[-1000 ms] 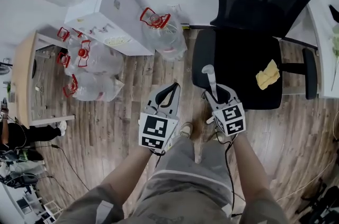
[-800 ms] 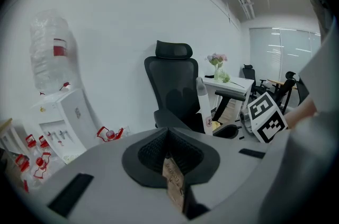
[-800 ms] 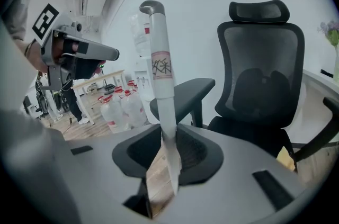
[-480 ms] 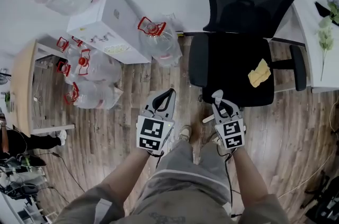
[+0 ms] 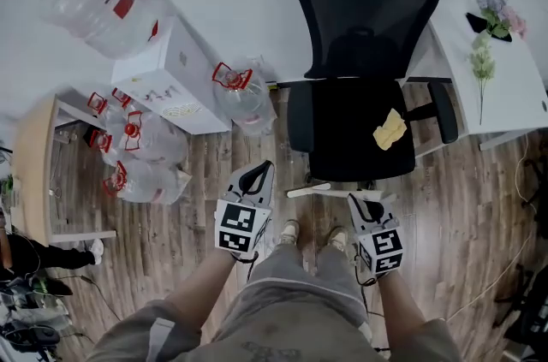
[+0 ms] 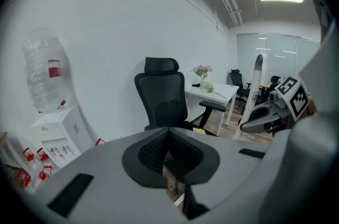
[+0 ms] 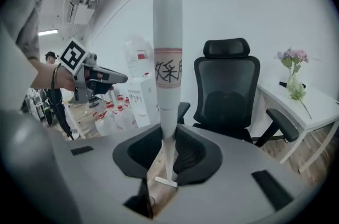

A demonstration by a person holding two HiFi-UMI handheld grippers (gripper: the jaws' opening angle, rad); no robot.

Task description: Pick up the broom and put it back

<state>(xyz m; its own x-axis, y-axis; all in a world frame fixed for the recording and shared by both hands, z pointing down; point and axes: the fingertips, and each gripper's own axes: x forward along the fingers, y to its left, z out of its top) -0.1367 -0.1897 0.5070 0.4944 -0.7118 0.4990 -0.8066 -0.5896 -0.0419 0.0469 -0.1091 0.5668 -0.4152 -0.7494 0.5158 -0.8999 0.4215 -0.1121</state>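
Note:
The broom's white handle (image 7: 167, 59) has a grey cap and a red-edged label. It stands upright between the jaws of my right gripper (image 7: 167, 135), which is shut on it; the jaws have just been closing around it. A thin white crossbar (image 7: 167, 181) shows at the handle's low end. In the head view my right gripper (image 5: 366, 206) is at lower right, above a white bar (image 5: 330, 190) lying across the floor. My left gripper (image 5: 259, 174) is beside it, its jaws together and holding nothing, as the left gripper view (image 6: 168, 135) also shows.
A black office chair (image 5: 360, 95) with a yellow cloth (image 5: 389, 129) on its seat stands straight ahead. A white water dispenser (image 5: 167, 74) and several clear jugs (image 5: 141, 155) are at left. A white desk (image 5: 505, 86) with flowers is at right. Cables run over the wooden floor.
Both grippers have risen and sit lower in the head view. The handle's top no longer sticks out ahead of the right gripper there. The whole chair and the desk have come into view.

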